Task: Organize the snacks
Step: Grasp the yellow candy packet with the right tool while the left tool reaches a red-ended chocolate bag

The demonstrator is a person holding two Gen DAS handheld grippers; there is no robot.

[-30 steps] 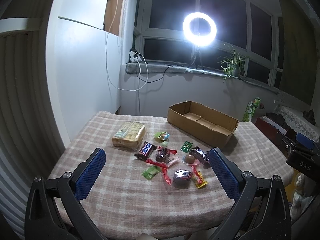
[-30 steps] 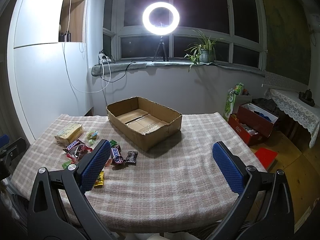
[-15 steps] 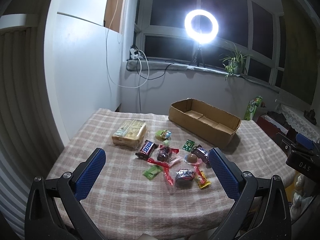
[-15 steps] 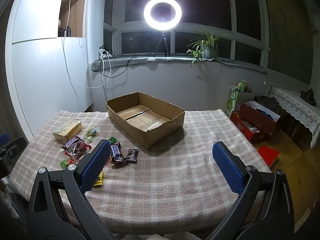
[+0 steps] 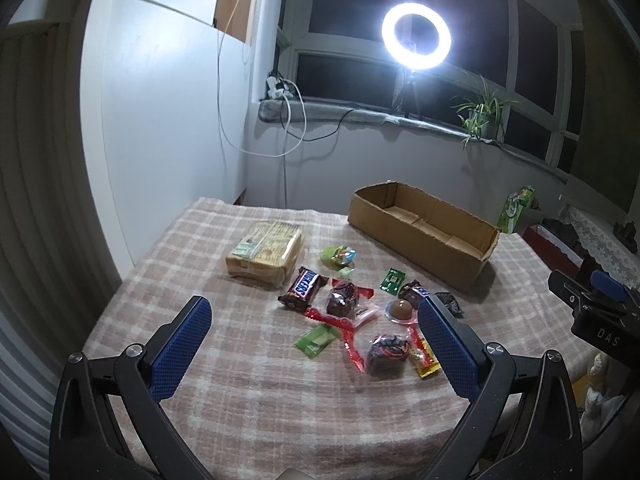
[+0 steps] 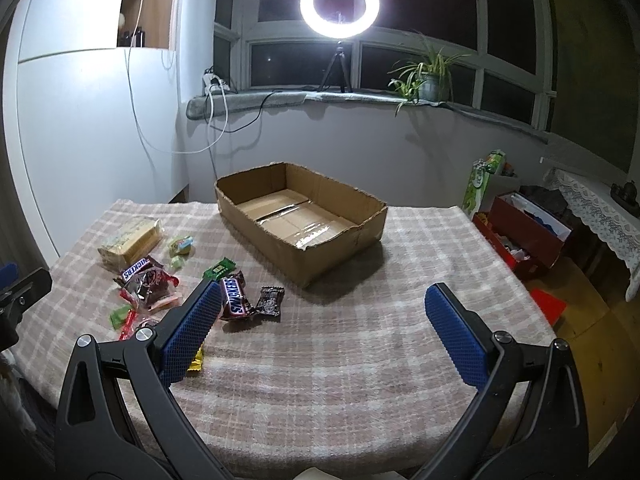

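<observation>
Several wrapped snacks lie on the checked tablecloth (image 5: 248,384): a Snickers bar (image 5: 303,289), a large yellow cracker pack (image 5: 265,252), a green candy (image 5: 315,339), a dark round cake (image 5: 386,353). An empty cardboard box (image 5: 424,236) stands behind them; it also shows in the right wrist view (image 6: 300,220). My left gripper (image 5: 316,350) is open and empty above the table's near edge, in front of the snacks. My right gripper (image 6: 324,334) is open and empty, with a second Snickers bar (image 6: 235,295) beside its left finger.
A ring light (image 6: 339,3) and a potted plant (image 6: 426,76) stand on the windowsill. White cabinets (image 5: 160,120) line the left wall. A red box (image 6: 524,236) and clutter sit on the floor to the right of the table.
Both grippers have moved a little forward and up toward the table; the snacks and the box look slightly nearer. Nothing on the table has moved.
</observation>
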